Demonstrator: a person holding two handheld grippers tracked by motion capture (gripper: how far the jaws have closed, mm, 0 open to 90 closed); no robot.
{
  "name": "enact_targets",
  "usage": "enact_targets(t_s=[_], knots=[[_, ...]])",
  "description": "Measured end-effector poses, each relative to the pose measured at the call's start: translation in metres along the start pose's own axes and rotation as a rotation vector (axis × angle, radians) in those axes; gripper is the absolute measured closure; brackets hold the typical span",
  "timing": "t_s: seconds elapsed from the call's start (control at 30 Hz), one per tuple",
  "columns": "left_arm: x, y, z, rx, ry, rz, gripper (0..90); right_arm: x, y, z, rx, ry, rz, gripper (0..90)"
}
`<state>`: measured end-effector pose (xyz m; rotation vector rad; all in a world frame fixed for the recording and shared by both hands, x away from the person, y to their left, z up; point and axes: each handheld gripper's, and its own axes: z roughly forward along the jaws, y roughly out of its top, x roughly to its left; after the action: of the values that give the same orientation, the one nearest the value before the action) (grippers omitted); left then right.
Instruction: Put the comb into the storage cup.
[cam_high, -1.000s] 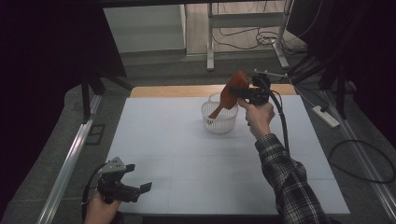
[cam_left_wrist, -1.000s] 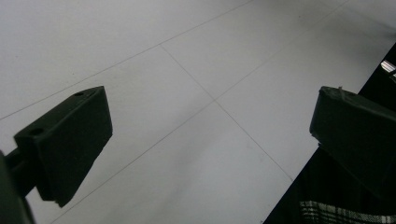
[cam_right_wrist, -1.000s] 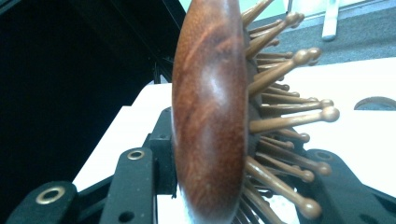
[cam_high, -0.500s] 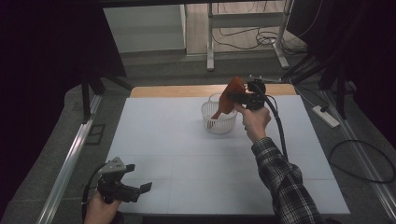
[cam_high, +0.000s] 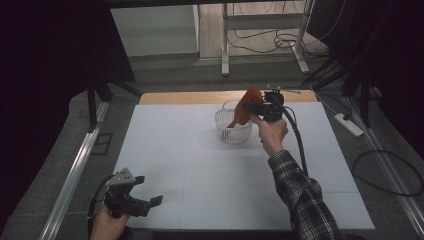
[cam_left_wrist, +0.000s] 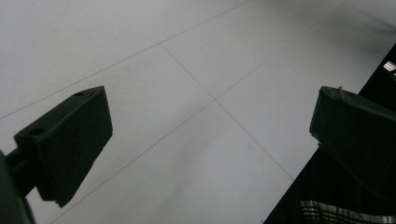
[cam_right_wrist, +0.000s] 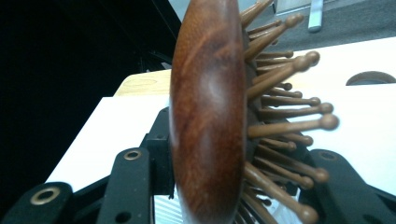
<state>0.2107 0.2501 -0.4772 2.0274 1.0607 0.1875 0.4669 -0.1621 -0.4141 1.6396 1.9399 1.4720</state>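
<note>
The wooden hairbrush stood steeply tilted, lower end down in the white basket, head leaning up toward my right gripper, whose fingers pinched that head across back and bristles. Basket sat near the tabletop's far edge, open room all around. My left gripper hovered well apart, fingers spread, empty.

We find no legible text, label, brand, number or sign in any view: none on the wooden hairbrush, the white basket, the table or either gripper.
</note>
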Motion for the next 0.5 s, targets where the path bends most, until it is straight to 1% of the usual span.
enact_targets(t_s=[0.17, 0.3, 0.5], knots=[[0.0, 0.0, 0.0, 0.001, 0.0, -0.001, 0.2, -0.004, -0.004, 0.0, -0.012, -0.014, 0.015, 49.2], [0.0, 0.0, 0.0, 0.003, 0.0, 0.001, 0.2, -0.008, -0.005, -0.002, -0.014, -0.015, 0.029, 47.9], [0.0, 0.001, 0.001, 0.006, 0.0, 0.002, 0.2, -0.016, -0.008, -0.003, -0.01, 0.005, 0.057, 45.8]])
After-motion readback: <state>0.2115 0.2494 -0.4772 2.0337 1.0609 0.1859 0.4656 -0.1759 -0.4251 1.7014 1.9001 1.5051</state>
